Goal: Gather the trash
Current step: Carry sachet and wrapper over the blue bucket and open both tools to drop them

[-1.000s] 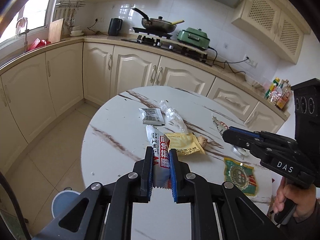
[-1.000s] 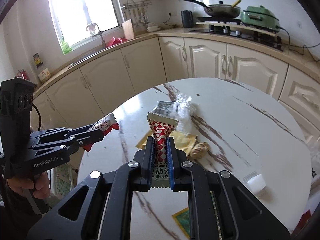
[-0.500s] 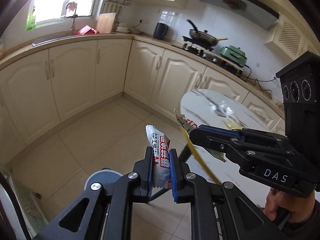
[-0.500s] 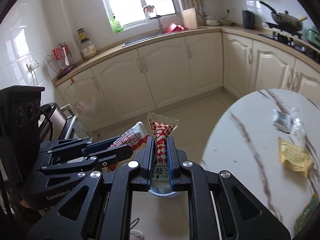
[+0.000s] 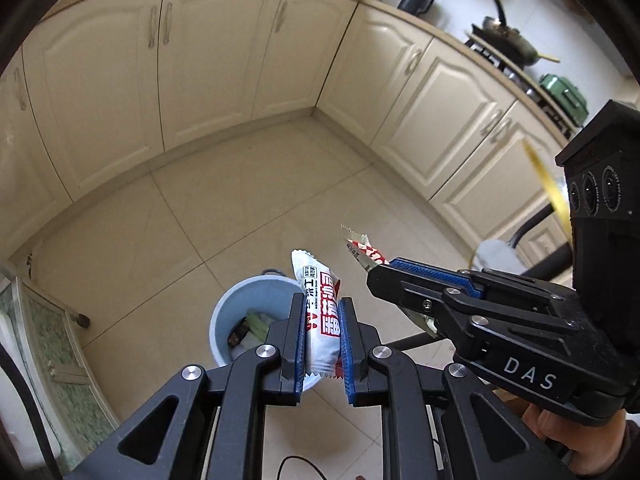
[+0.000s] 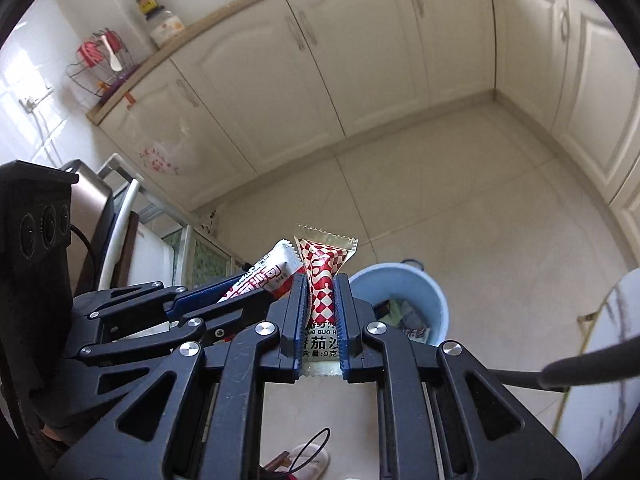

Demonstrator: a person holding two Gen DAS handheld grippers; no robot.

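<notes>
My left gripper (image 5: 320, 312) is shut on a white and red snack wrapper (image 5: 320, 320) and holds it above the near rim of a light blue trash bin (image 5: 240, 300) on the floor. My right gripper (image 6: 322, 292) is shut on a red and white checkered sauce packet (image 6: 322, 276); it hangs just left of the same bin (image 6: 404, 280). The bin holds some trash. Each gripper shows in the other's view: the right one (image 5: 372, 270) beside the left, the left one (image 6: 240, 284) at lower left with its wrapper (image 6: 276, 272).
Cream kitchen cabinets (image 5: 224, 52) line the walls around a beige tiled floor (image 5: 248, 200). The marble table's edge (image 6: 612, 340) and a black chair or table leg (image 6: 560, 376) are at the right. A low glass-front cabinet (image 5: 52, 340) stands at the left.
Both grippers have swung from over the table down toward the floor, still holding their wrappers. The blue bin has come close under them.
</notes>
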